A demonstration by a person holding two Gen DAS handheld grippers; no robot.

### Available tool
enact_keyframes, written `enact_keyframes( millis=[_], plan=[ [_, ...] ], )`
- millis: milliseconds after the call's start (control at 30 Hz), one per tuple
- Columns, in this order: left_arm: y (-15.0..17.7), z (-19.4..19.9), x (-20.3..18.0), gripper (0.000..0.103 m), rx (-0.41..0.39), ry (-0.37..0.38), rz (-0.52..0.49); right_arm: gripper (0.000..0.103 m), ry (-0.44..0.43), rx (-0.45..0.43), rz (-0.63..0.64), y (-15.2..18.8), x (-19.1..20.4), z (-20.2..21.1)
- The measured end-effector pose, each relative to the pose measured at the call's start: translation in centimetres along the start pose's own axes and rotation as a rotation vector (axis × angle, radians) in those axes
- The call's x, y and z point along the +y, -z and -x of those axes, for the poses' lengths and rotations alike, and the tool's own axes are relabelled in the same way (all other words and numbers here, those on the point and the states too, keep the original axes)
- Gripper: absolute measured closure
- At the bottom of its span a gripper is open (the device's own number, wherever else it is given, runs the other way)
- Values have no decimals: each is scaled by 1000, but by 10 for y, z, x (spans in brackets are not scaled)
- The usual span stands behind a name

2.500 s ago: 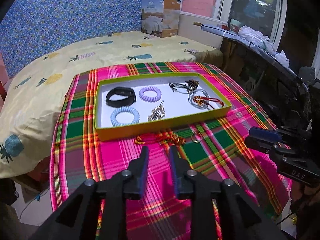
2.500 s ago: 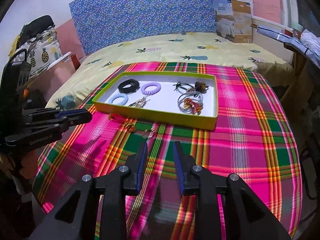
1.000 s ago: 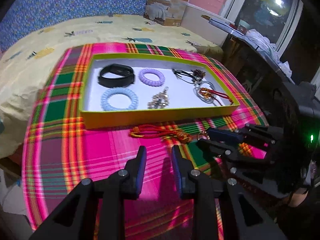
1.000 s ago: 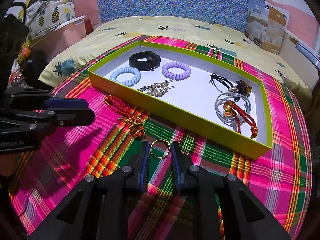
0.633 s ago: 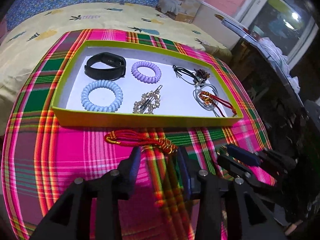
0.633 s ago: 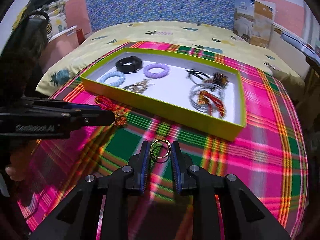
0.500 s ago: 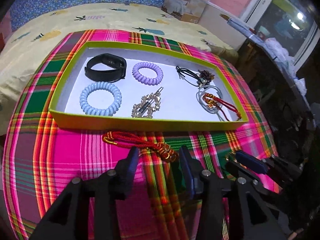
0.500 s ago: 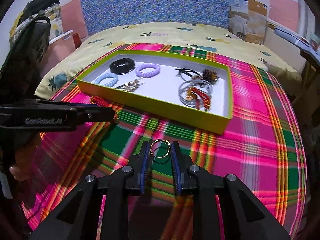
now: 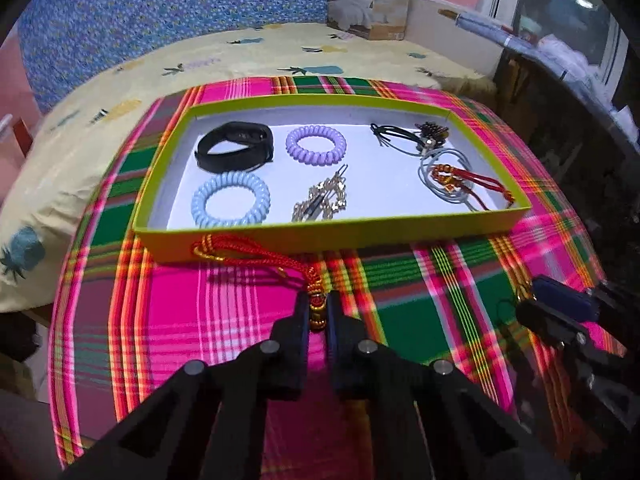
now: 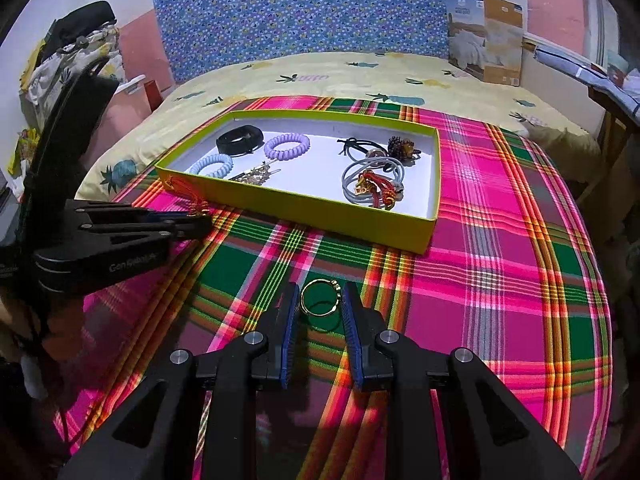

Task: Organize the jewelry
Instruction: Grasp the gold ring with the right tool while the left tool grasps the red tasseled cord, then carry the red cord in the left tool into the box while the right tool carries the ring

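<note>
Between the pads of the right gripper [image 10: 320,300] a gold ring [image 10: 321,298] stands upright, pinched at both sides and lifted clear of the plaid cloth [image 10: 500,280]. Off to that view's left, the left gripper [image 9: 318,306] has just been closing and now clamps the beaded gold-and-red knot of a red cord [image 9: 248,254]. That cord trails away from the jaws across the cloth, and its looped end lies against the front wall of the tray [image 9: 360,238].

This yellow-green tray sits in the middle of the cloth, beyond both grippers. On its white floor, at the left, lie a black band [image 9: 236,146], a lilac coil tie [image 9: 316,145] beside it, a pale blue coil tie [image 9: 231,199] nearer the front, and a gold clip [image 9: 322,202] just right of that. At the right end lie dark elastics with a brown beaded charm [image 9: 432,132] and grey loops tangled with a red bracelet [image 9: 464,180].

Beyond the cloth stretches a yellow pineapple-print bedsheet [image 9: 260,52], with a blue patterned headboard [image 10: 312,16] behind and a cardboard box [image 10: 486,36] at the far right corner.
</note>
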State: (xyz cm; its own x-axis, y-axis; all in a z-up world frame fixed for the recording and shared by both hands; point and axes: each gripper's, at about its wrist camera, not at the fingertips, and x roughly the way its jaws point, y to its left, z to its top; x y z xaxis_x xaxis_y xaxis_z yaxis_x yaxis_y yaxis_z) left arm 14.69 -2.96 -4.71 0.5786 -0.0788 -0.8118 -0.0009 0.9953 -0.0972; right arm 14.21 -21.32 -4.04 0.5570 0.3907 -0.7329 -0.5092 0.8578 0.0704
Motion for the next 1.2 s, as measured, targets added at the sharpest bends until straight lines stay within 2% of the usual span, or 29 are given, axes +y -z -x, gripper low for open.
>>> enact_keyframes(
  millis=[400, 600, 933, 1200],
  plan=[
    [27, 31, 28, 95, -54, 79, -17, 81, -4, -20, -4, 2, 13, 13],
    [30, 51, 34, 95, -99, 106, -27, 81, -3, -46, 6, -4, 22, 21],
    [5, 65, 33, 95, -156, 130, -54, 81, -13, -83, -11, -29, 23, 22],
    [-25, 53, 34, 95, -160, 163, -93, 81, -28, -89, -40, -55, 15, 7]
  ],
)
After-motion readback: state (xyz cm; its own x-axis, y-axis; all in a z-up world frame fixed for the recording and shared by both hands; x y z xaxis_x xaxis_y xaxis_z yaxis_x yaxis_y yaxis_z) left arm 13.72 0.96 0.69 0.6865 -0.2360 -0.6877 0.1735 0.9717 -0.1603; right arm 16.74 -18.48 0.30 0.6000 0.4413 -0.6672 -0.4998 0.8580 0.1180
